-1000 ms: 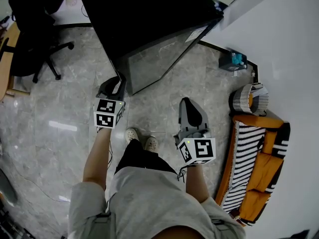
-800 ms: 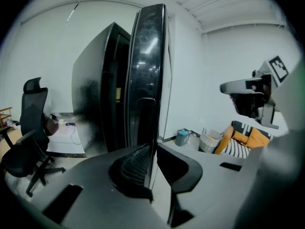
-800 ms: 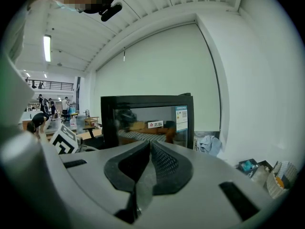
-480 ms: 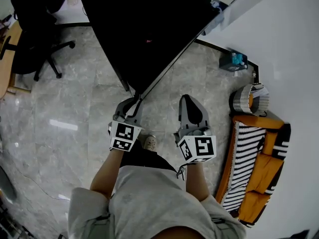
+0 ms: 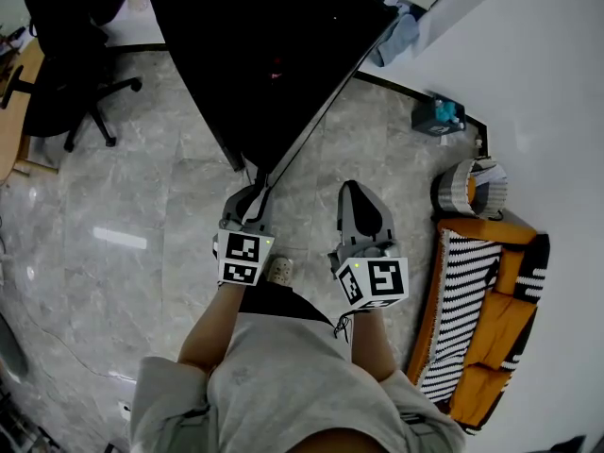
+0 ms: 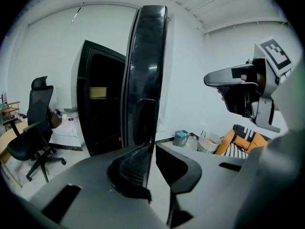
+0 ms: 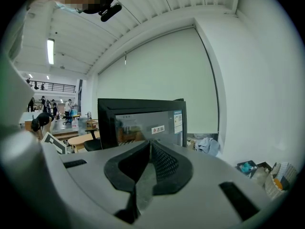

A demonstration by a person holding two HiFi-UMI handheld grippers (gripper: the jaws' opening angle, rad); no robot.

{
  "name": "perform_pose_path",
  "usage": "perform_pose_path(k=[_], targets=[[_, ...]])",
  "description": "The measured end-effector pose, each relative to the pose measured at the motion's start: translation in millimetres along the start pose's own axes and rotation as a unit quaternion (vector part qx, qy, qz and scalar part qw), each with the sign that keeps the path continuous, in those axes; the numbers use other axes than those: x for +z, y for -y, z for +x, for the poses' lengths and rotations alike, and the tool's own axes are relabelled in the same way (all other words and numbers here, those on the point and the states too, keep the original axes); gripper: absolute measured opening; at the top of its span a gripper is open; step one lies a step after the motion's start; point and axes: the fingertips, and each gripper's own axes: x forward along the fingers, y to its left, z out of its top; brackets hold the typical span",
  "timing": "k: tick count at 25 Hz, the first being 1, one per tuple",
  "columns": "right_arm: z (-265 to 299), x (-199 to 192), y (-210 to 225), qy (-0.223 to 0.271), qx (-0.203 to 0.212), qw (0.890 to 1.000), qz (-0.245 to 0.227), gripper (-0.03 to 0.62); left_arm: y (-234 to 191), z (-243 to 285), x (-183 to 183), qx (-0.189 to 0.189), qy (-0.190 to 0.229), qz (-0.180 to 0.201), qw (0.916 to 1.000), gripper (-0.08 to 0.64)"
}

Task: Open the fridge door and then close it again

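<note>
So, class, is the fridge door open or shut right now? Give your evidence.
Open. The fridge door stands edge-on, swung clear of the fridge cabinet, whose dark inside shows.

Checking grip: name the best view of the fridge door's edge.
Left gripper view: fridge door edge clamped between the left gripper's just-closed jaws. Head view: seen from above. Right gripper view: only its face.
</note>
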Motion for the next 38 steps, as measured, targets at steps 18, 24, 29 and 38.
perform_pose_path(k=[18, 24, 29, 38], targets=[[-10.4, 2.9, 9.0, 0.007, 0.007, 1.0, -0.002, 0.026, 25.0, -0.5, -2.6, 0.001, 0.0, -0.002, 1.0, 0.044], [-3.7, 5.7, 3.4, 0.008, 0.012, 1.0, -0.004, 0.026, 6.7, -1.3, -1.7, 0.003, 0.003, -0.008, 1.0, 0.043], [3.0, 8.0, -2.0, 0.008, 0.014, 1.0, -0.005, 0.026, -12.7, -1.2, 0.5, -0.003, 0.003, -0.019, 0.9998, 0.043], [15.4, 9.2, -12.3, 0.005, 0.014, 1.0, -0.007, 0.026, -50.5, 1.0, 7.3, 0.003, 0.005, -0.031, 0.9995, 0.044]])
